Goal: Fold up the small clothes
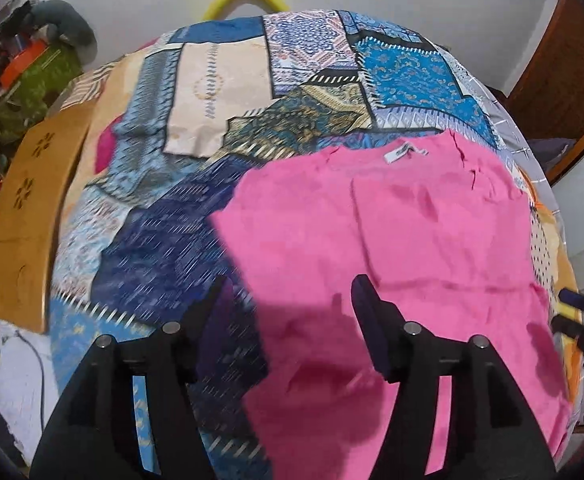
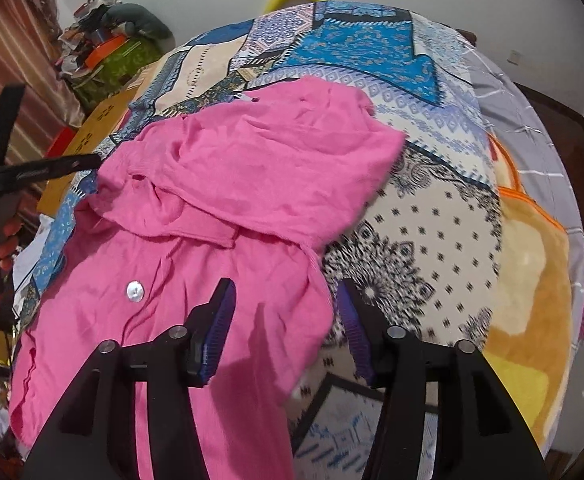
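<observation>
pink shirt (image 2: 219, 208) lower hem cut off; label (image 1: 406, 152) text unreadable.

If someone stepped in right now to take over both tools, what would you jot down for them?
Left tool: open, holding nothing, above the left edge of the pink shirt.
Right tool: open, holding nothing, above the shirt's right edge.
The shirt lies on the patchwork bedspread, label at the far end, button showing.
Done: one part looks folded in over the body.
Left: the remaining folds, then smoothing.
</observation>
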